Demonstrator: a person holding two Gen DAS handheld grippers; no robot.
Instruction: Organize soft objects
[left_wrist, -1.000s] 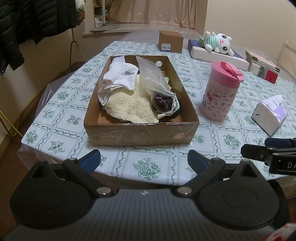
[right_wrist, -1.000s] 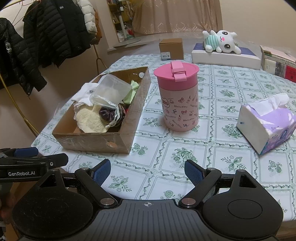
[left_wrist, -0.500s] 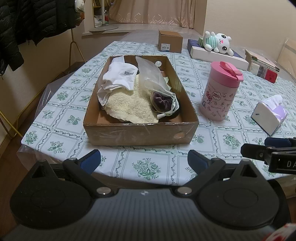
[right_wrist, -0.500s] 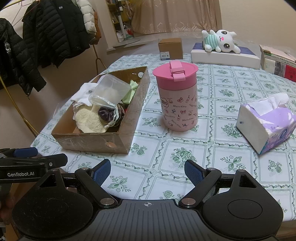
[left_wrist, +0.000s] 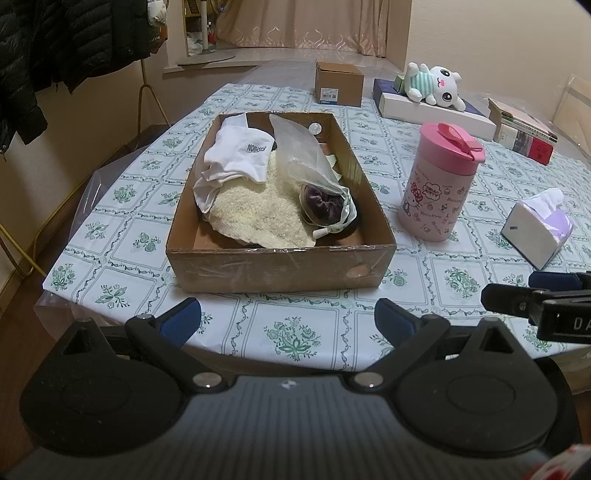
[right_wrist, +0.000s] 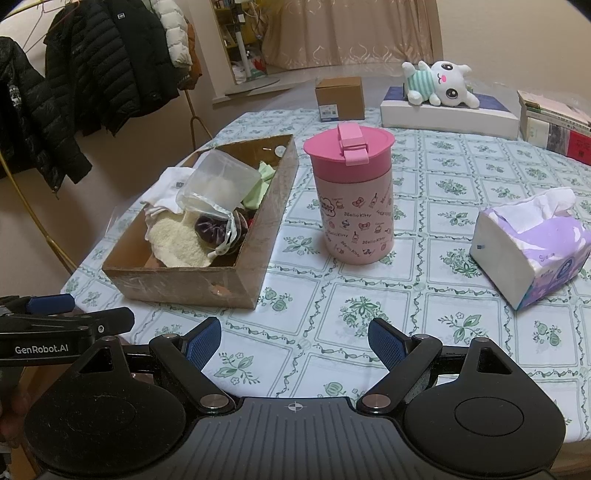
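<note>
Left hand-held gripper (left_wrist: 288, 319) wide, nothing between jaws, low centre of left view, above table (left_wrist: 295, 332) edge. Right hand-held gripper (right_wrist: 294, 338) also wide, holding nothing.

Cardboard box (left_wrist: 280, 269) centre of left view, holds soft things: white cloth (left_wrist: 236, 155), cream towel (left_wrist: 255, 210), clear bag (left_wrist: 303, 147) with dark purple pouch (left_wrist: 321, 206).

Pink cup (right_wrist: 351, 199) just right of box; tissue pack (right_wrist: 532, 247) far right; plush toy (right_wrist: 439, 83) on flat box (right_wrist: 447, 118), upper right; small carton (right_wrist: 340, 98) top centre.

Right view alone shows green cloth (right_wrist: 260, 184) behind bag, and jackets (right_wrist: 92, 74) upper left.
</note>
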